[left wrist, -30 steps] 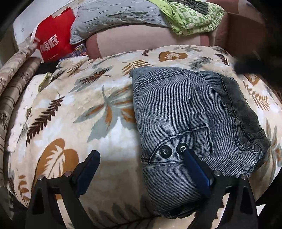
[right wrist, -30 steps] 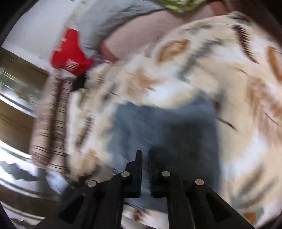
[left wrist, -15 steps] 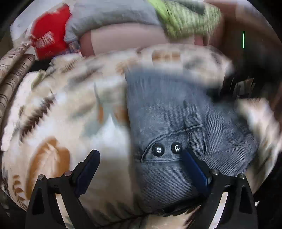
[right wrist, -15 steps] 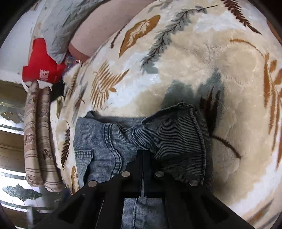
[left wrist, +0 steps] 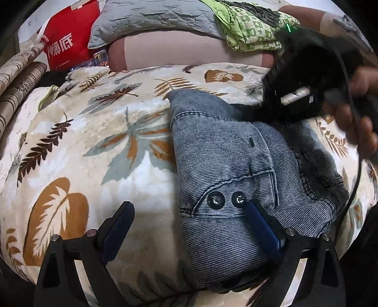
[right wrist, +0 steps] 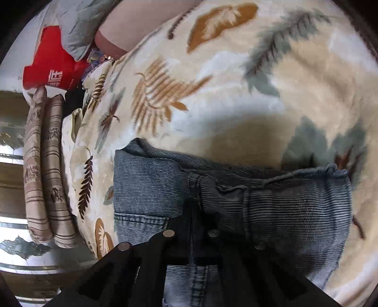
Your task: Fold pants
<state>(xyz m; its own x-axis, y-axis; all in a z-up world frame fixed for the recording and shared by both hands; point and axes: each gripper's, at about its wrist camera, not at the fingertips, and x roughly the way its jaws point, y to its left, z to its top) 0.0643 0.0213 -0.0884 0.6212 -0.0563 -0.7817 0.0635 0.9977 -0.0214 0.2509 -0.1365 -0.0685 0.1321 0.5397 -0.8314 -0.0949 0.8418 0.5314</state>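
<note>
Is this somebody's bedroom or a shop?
Most likely a bedroom at home. The jeans lie on a plush leaf-print blanket spread like bedding, a grey quilted pillow and loose green clothes are piled behind, and striped curtains hang at the side.

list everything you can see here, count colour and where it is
pants: one pair, blue-grey denim, folded in a bundle on the blanket, two dark snap buttons near the front edge
blanket: one, cream with brown, orange and grey leaves, spread under the pants
red bag: one, red with white lettering, far left behind the blanket
grey quilted cover: one, grey, at the back on the pink cushion
pink cushion: one, pale pink, behind the blanket
green patterned cloth: one, green and white, back right
striped fabric: beige with brown stripes, left edge
left gripper: black with blue pads, open, one finger on the pants
right gripper: black, shut, against the pants
hand: one, holding the right gripper, far right
</note>
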